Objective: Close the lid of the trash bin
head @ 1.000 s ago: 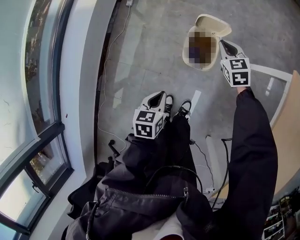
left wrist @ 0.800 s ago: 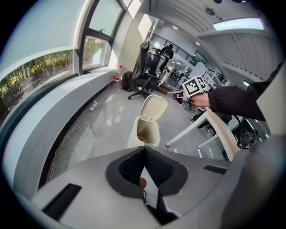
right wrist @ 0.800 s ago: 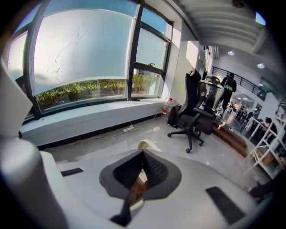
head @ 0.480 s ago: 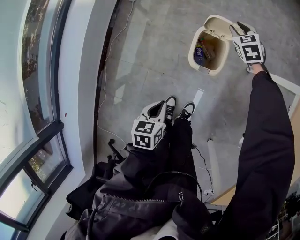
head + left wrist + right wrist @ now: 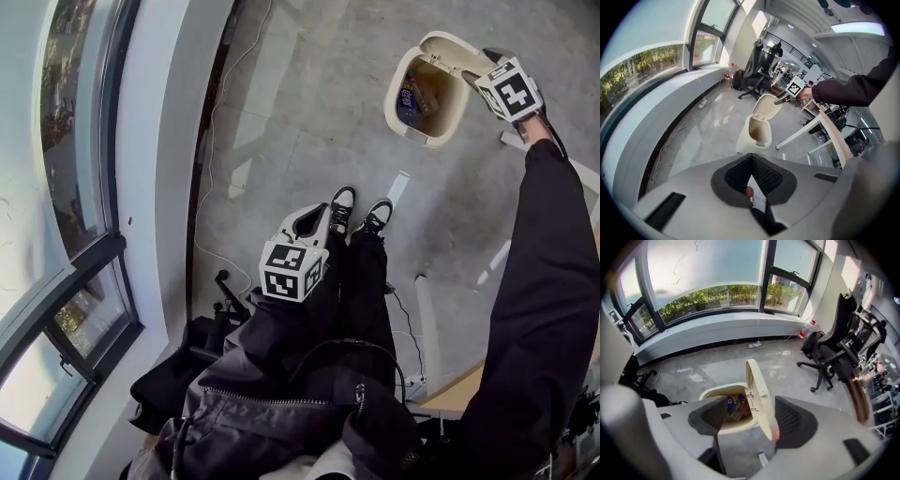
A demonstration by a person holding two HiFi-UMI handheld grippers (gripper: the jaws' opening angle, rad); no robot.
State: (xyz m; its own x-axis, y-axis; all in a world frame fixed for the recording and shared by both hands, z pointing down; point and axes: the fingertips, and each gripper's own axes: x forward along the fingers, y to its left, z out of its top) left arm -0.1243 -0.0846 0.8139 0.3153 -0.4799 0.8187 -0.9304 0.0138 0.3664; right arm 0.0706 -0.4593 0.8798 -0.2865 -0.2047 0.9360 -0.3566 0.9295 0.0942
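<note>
Lid (image 5: 757, 380) stands raised between opening jaws of right gripper (image 5: 754, 419); left gripper (image 5: 751, 176) closed.

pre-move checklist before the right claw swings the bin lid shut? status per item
1. Alignment: ok. The right claw is opening with the edge of the lid between its jaws, pads not pressing it.
2. Lid free to swing: ok. It stands upright and nothing leans on it.
3. Rubbish below the rim of the trash bin: ok, judged from the right gripper view.
4. Left claw clear: ok. It is shut, empty and well away from the bin.
5. Bin steady enough not to tip when pushed: cannot tell.
</note>
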